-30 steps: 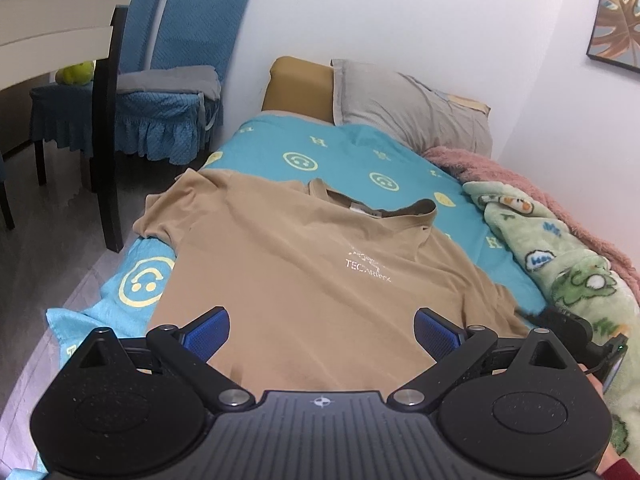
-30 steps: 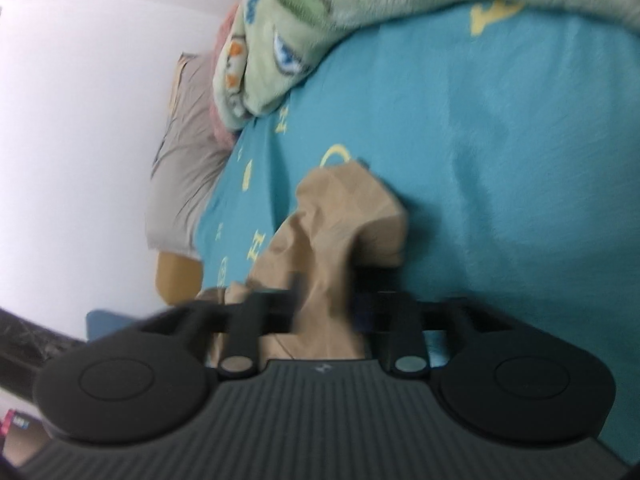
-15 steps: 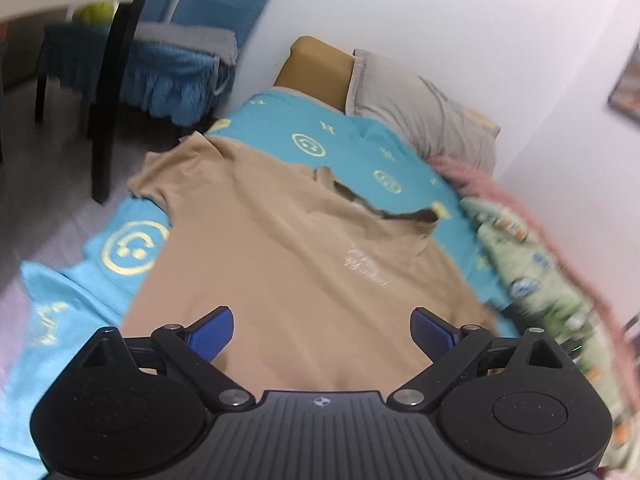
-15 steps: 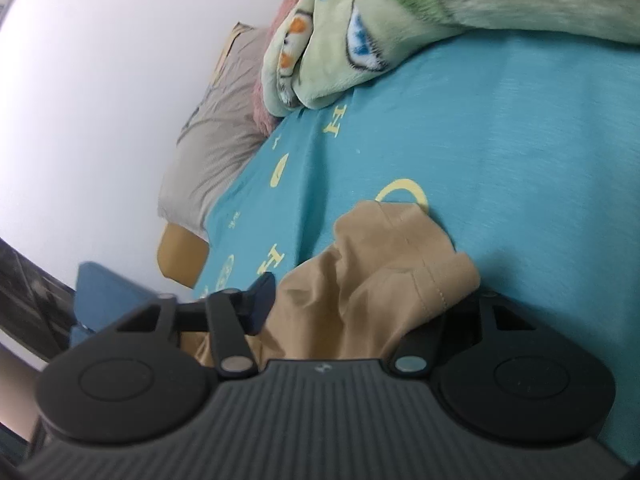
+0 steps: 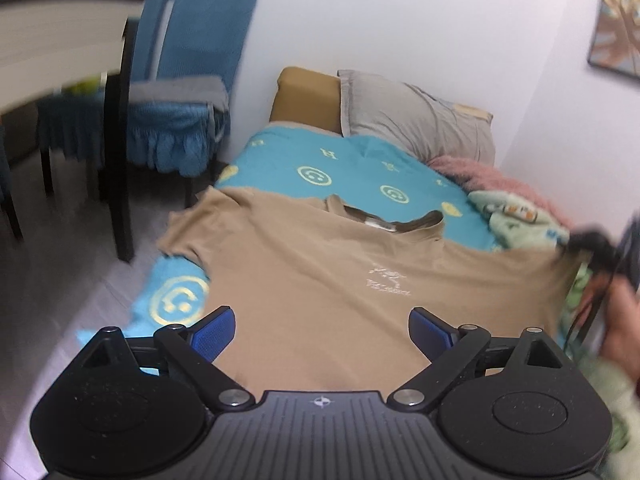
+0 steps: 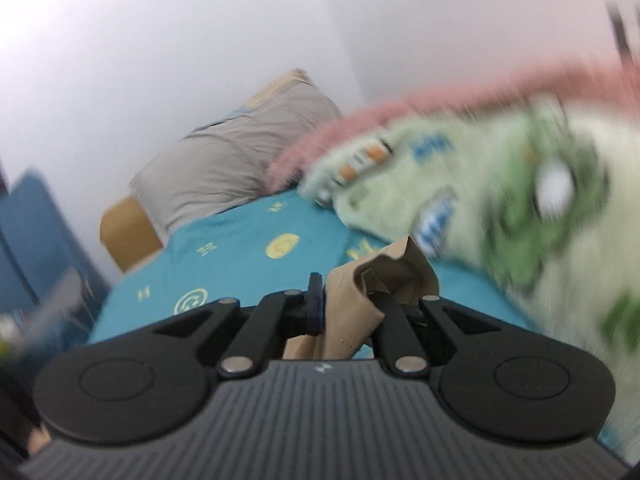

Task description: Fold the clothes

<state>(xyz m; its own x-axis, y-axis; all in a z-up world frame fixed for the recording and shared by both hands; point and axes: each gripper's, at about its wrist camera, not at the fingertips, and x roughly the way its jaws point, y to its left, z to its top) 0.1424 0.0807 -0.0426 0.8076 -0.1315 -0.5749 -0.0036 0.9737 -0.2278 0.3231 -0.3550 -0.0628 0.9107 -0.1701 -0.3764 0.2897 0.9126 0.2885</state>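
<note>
Our left gripper [image 5: 320,330] spread wide, holding nothing, hovering over tan shirt [image 5: 320,280] lying flat on teal sheet [image 5: 340,160]. Our right gripper [image 6: 356,304] clamped on bunched sleeve [image 6: 384,276] at 3 o'clock. Gray pillow [image 5: 416,120] at 12, green blanket [image 6: 540,200] at 2.

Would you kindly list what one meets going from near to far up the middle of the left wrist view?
Left tongs → tan T-shirt → teal smiley bedsheet → grey pillow → white wall.
</note>
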